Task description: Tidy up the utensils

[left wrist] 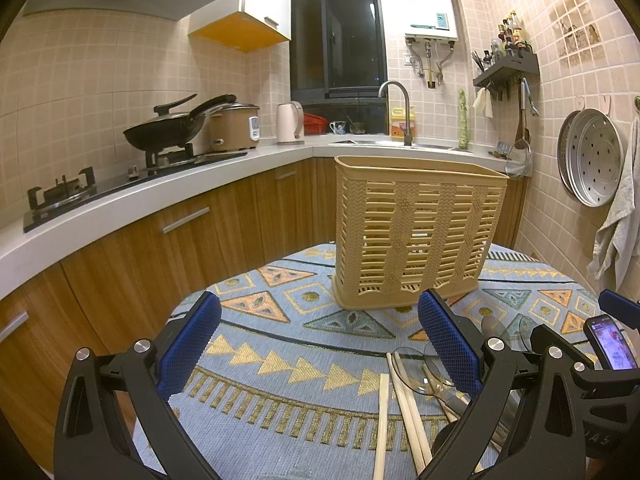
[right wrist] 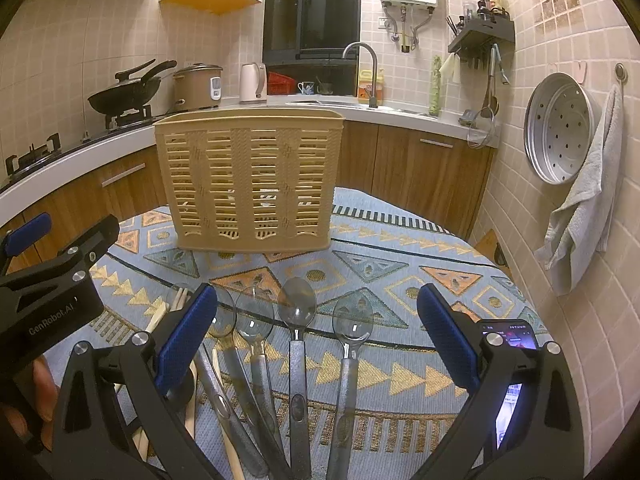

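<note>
Two grippers hover with jaws apart over a patterned tablecloth (right wrist: 400, 248): the right gripper (right wrist: 316, 332) above clear spoons (right wrist: 297, 308) at 6 o'clock, the left gripper (left wrist: 320, 336) facing the slatted utensil basket (left wrist: 412, 232) at 12, chopsticks (left wrist: 404, 404) at 5.
</note>
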A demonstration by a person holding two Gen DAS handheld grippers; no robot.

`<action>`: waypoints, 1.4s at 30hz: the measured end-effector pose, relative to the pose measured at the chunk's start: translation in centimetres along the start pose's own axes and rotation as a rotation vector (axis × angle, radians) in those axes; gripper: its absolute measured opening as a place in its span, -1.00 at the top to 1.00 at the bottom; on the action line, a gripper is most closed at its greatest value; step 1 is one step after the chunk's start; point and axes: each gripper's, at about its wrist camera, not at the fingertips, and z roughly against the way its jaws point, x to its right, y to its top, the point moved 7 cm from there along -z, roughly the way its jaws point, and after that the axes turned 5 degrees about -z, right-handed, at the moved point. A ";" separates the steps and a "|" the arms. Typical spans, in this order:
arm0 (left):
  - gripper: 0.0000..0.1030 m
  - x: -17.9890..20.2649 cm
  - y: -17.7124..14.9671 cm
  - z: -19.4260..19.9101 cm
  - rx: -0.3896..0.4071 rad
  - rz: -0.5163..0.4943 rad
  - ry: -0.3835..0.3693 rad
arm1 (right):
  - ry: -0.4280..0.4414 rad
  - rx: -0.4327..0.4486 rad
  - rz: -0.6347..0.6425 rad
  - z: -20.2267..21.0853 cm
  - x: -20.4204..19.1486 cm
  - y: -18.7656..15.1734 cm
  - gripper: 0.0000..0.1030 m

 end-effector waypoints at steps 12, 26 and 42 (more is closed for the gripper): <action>-0.86 -0.3 -0.3 -0.4 -0.006 0.017 0.000 | -0.004 -0.009 -0.005 -0.3 0.2 -0.1 -0.86; -0.85 -0.7 -0.5 -0.8 -0.041 0.060 -0.038 | -0.024 -0.056 -0.002 -1.1 0.1 -0.5 -0.86; -0.30 -0.6 -0.7 -2.7 -0.286 0.104 -0.277 | 0.045 -0.249 -0.036 -4.1 0.4 -0.9 -0.31</action>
